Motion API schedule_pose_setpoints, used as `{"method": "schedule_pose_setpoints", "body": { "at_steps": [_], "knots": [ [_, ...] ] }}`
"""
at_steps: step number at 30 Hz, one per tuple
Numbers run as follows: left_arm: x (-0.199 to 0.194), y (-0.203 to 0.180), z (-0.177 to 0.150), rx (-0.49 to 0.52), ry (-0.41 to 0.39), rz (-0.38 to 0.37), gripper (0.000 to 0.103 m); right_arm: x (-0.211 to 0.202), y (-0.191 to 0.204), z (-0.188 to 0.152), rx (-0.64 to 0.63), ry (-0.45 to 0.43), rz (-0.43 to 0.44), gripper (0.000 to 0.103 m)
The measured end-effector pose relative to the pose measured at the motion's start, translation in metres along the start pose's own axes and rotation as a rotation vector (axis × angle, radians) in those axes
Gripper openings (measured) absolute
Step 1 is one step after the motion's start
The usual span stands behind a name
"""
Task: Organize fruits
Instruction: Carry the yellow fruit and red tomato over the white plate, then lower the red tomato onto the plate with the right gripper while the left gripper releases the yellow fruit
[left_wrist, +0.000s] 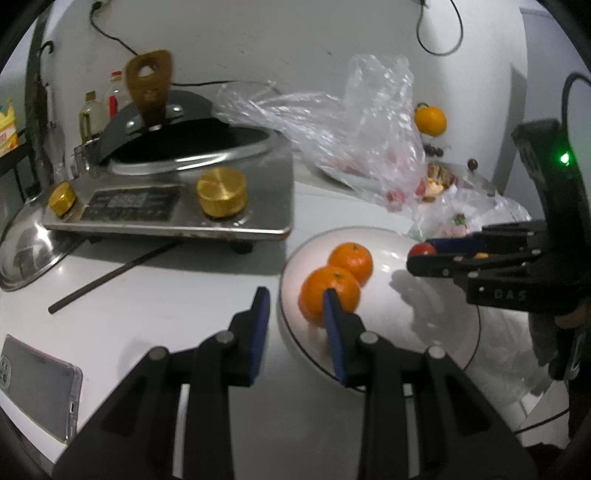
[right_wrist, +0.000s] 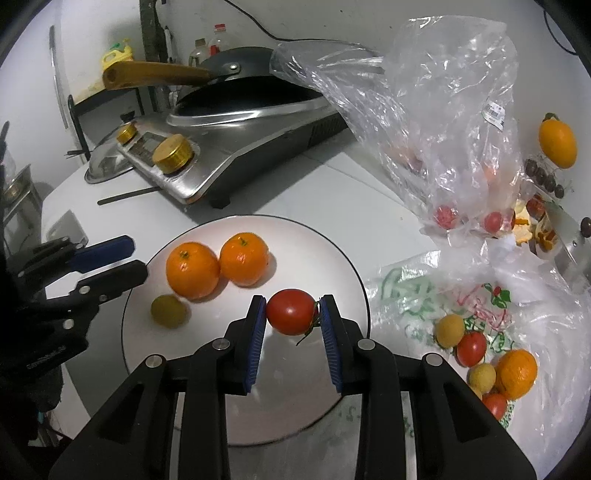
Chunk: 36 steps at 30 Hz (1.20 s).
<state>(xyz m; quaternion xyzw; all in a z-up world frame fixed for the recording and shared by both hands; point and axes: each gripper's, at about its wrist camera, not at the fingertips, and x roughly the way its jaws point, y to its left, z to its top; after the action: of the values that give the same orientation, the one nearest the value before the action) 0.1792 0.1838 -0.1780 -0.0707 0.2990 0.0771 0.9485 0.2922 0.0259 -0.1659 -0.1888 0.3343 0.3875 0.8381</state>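
The right gripper (right_wrist: 293, 314), clenched on a red tomato (right_wrist: 291, 311) above the white plate (right_wrist: 351, 273), should lower before letting go; the left gripper (left_wrist: 297, 301) hangs empty, jaws barely parted.

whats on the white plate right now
Two oranges and a small greenish fruit lie on the plate; the right gripper holds a tomato above it.
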Motion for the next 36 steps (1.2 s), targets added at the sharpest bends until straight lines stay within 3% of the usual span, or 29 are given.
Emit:
{"method": "schedule_pose_setpoints", "body": {
  "at_steps": [7, 16, 28, 36],
  "knots": [
    [0.003, 0.013, 0.001, -0.031, -0.016, 0.017, 0.031, 0.021, -0.005, 0.012, 0.000, 0.009, -0.013, 0.032],
    [0.010, 0.022, -0.003, -0.065, -0.013, -0.018, 0.033, 0.038, -0.006, 0.016, 0.009, 0.026, -0.012, 0.032],
    [0.014, 0.035, -0.004, -0.148, -0.010, -0.087, 0.033, 0.043, -0.007, 0.018, 0.035, 0.030, -0.014, 0.032],
    [0.017, 0.033, -0.005, -0.137, 0.009, -0.093, 0.033, 0.037, -0.008, 0.016, 0.071, 0.025, -0.025, 0.034]
  ]
}}
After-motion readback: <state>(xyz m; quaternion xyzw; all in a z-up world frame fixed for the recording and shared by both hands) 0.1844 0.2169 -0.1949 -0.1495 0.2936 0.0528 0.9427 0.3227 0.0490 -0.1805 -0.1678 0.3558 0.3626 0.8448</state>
